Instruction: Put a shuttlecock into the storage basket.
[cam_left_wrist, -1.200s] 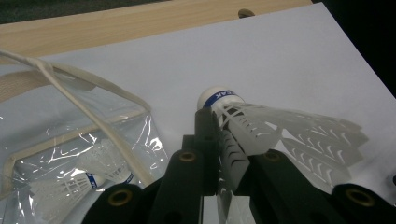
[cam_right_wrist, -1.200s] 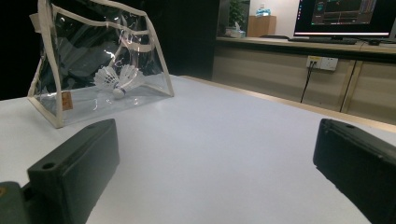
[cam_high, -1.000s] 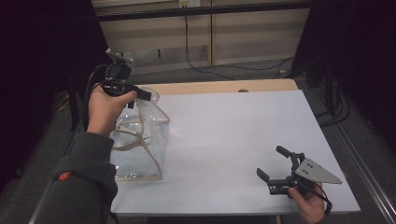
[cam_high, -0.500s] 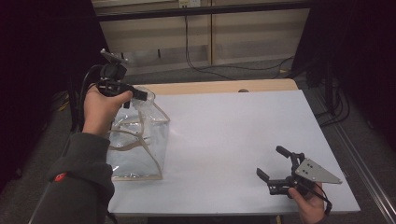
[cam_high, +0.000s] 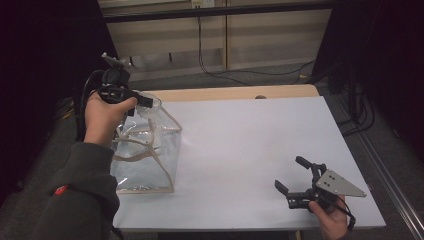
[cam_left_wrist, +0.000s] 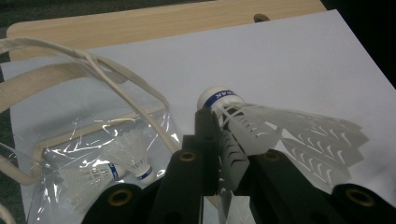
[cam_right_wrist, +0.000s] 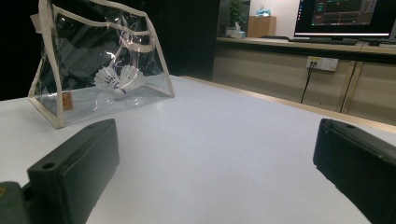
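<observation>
From the high view I'm seeing the clear bag (cam_high: 147, 155) standing at the table's (cam_high: 250, 145) left edge, my left gripper (cam_high: 142, 101) hanging over its open top, and my right gripper (cam_high: 295, 175) lying low near the front right, jaws spread with nothing between them.

Left gripper view: I'm clamping 1 shuttlecock (cam_left_wrist: 261, 128) by its feathers, cork pointing up and away from me, skirt fanning right, 2 more shuttlecocks (cam_left_wrist: 116, 165) lying in the bag below.

Right gripper view: nothing's blocking the way across to the bag.

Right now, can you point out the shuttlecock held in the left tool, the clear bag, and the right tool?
held shuttlecock (cam_left_wrist: 218, 97), left gripper view, on its white cork tip.
clear bag (cam_high: 150, 155), high view, on its transparent side wall.
right tool (cam_high: 292, 174), high view, midway between its two open fingertips.
</observation>
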